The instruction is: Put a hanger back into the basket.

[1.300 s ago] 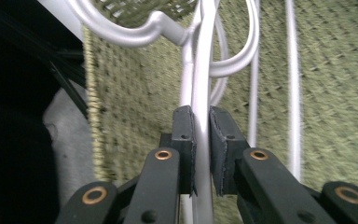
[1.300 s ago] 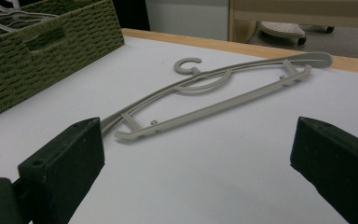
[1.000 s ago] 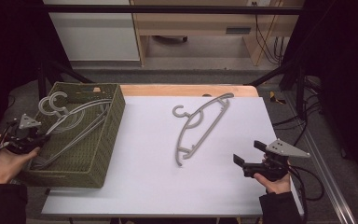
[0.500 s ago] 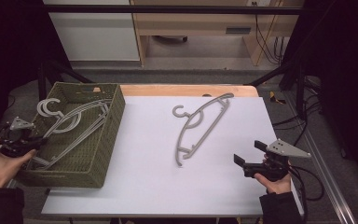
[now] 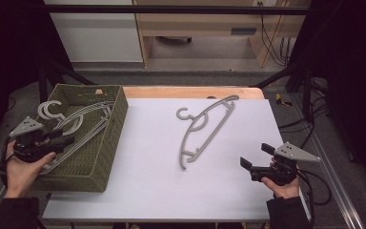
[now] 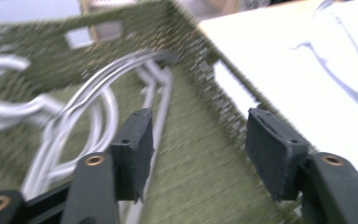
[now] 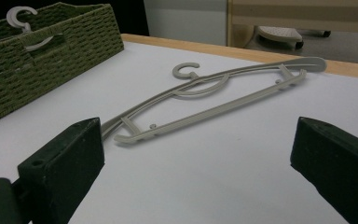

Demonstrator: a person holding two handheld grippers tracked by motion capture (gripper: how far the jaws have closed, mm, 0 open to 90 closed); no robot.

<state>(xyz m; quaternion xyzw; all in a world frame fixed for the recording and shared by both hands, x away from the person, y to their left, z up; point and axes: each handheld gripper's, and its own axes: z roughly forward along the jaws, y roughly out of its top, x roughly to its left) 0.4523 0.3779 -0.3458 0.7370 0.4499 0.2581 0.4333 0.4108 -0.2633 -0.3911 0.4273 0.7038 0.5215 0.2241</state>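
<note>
Since the earlier frame, left gripper (image 5: 59, 139) has shifted over the green woven basket (image 5: 116, 119), jaws just opening, nothing between them. Grey plastic hangers (image 5: 78, 125) lie inside. Right gripper (image 5: 257, 159): jaws apart, empty. Beyond, another grey hanger (image 5: 205, 131) lies right of the basket.

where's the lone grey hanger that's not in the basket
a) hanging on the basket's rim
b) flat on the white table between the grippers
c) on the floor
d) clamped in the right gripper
b: the hanger lies flat on the white table, apart from the basket and ahead of the right gripper, whose jaws stand open and empty.
</note>
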